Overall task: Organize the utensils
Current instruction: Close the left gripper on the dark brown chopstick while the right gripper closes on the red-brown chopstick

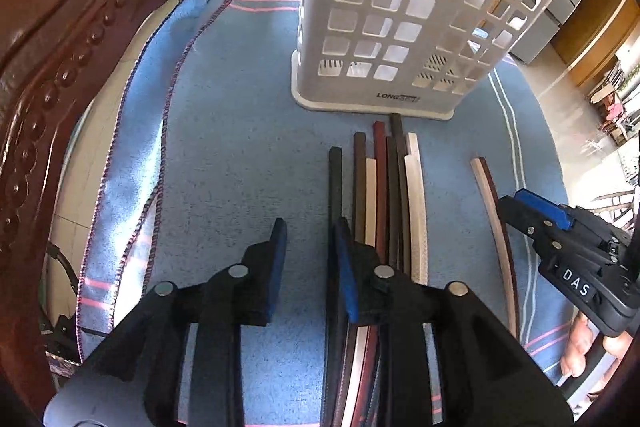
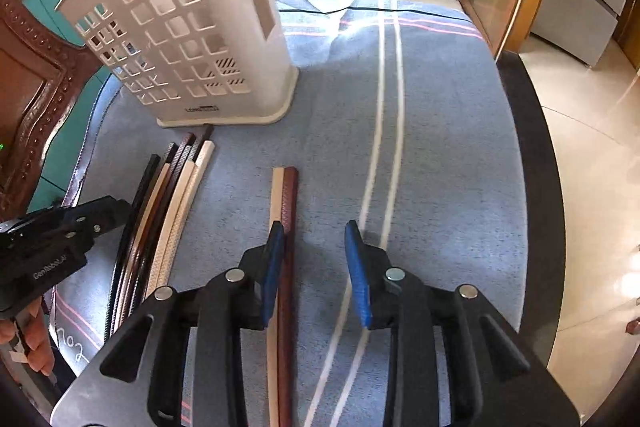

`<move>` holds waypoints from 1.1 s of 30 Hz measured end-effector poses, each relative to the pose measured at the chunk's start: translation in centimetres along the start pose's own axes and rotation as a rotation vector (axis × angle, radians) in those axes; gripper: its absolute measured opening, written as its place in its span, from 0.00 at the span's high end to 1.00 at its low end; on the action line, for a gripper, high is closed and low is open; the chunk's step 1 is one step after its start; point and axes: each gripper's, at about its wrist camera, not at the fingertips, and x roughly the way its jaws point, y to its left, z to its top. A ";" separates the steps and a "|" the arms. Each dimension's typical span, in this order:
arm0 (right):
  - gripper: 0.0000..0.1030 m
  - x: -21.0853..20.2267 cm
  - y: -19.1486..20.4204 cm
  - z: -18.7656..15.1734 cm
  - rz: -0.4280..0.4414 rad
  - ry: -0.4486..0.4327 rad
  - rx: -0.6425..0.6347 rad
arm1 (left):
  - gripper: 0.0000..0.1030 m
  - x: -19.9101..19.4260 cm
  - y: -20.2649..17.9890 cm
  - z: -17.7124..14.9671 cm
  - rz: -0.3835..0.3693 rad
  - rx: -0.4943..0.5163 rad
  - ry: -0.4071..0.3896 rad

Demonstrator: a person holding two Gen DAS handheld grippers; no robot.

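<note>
Chopsticks (image 1: 384,195) lie bunched before the holder (image 1: 400,11); both claws, left (image 1: 310,259) and right (image 2: 314,267), gape empty, so a careless pinch could scatter them.

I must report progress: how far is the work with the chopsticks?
Nothing looks done: the white holder seems empty. Nothing is in hand: left gripper and right gripper are open. The bundle of chopsticks and the separate pair lie on the blue cloth.
</note>
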 end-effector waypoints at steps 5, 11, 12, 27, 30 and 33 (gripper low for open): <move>0.70 -0.2 0.9 -0.3 -0.044 -0.015 -0.056 | 0.67 0.1 -1.2 -0.4 0.019 0.022 0.002; 0.70 -0.7 1.3 -1.0 -0.042 -0.009 -0.079 | 0.74 0.5 -2.6 -0.8 0.096 0.064 -0.016; 0.70 -0.7 1.2 -1.0 -0.041 -0.009 -0.080 | 0.84 0.7 -2.7 -0.6 0.113 0.066 -0.020; 0.67 -0.4 1.7 -1.3 -0.086 -0.012 -0.099 | 0.87 2.3 -0.3 1.6 0.105 0.021 -0.014; 0.67 -0.2 1.8 -1.0 -0.100 -0.019 -0.110 | 0.86 2.6 0.7 1.9 0.103 0.016 -0.015; 0.75 -0.1 2.3 -0.9 -0.106 -0.022 -0.126 | 0.86 3.2 0.8 3.0 0.114 0.026 -0.017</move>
